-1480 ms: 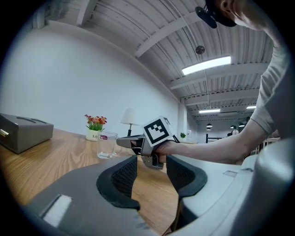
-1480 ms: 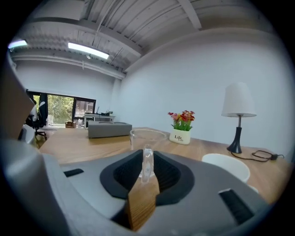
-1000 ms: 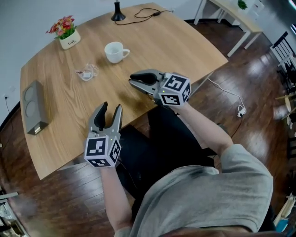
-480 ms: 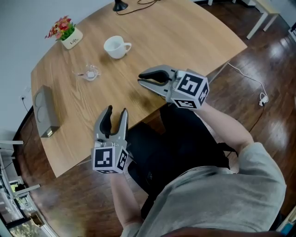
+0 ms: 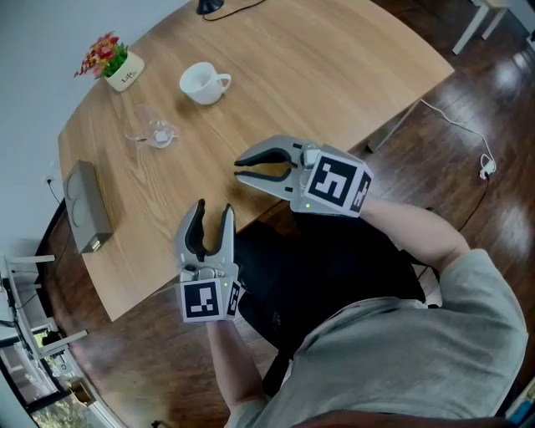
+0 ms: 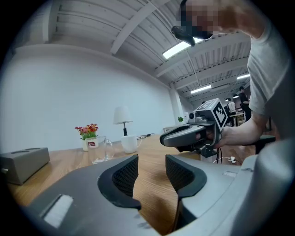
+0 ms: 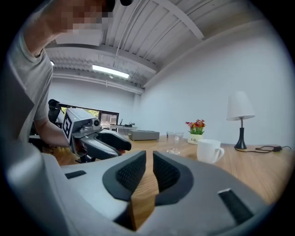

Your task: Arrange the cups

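Note:
A white handled cup stands upright at the far side of the round wooden table. A clear glass sits to its left. My left gripper hovers over the table's near edge, open and empty. My right gripper is held to its right and points left across the table. It is shut with nothing in it. Both grippers are well apart from the cups. In the left gripper view the cup and glass stand far ahead. The right gripper view shows the cup and glass ahead to the right.
A small pot of red flowers stands at the table's far left edge, a grey box at its left rim, and a lamp base with a cable at the back. A person sits at the near edge. Dark wood floor surrounds the table.
My right gripper has shifted left and nearer, closer to the left gripper. The left gripper has rolled a little in place. Cup and glass have not moved on the table.

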### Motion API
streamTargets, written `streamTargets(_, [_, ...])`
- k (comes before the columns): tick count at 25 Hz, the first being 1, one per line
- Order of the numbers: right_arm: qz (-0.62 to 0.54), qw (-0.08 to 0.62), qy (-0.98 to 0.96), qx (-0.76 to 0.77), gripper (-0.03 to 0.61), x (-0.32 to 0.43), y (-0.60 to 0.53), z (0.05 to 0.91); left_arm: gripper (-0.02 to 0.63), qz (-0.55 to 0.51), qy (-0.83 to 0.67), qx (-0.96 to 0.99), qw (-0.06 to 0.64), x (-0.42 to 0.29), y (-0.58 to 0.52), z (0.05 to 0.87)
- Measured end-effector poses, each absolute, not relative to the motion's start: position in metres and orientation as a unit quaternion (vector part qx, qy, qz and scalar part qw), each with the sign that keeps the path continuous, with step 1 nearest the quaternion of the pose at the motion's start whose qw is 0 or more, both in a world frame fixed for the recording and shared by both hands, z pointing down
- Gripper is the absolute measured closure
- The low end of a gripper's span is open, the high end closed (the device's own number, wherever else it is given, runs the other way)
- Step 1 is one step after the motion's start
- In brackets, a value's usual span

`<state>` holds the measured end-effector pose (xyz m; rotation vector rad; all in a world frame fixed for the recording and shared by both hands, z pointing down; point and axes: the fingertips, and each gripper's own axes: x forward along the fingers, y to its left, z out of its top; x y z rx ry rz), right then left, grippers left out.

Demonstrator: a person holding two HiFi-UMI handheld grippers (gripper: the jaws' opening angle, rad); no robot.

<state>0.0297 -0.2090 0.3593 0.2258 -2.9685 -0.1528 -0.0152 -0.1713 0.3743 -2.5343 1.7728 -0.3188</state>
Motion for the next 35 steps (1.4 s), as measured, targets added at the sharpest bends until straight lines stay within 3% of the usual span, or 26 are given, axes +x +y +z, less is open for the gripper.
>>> streamTargets(35, [-0.069, 0.089, -0.991, 0.077, 0.531, 0.0302, -0.2075, 0.3676, 0.420, -0.100, 0.559, -0.823, 0.010, -0.0120, -0.1653, 0.3750])
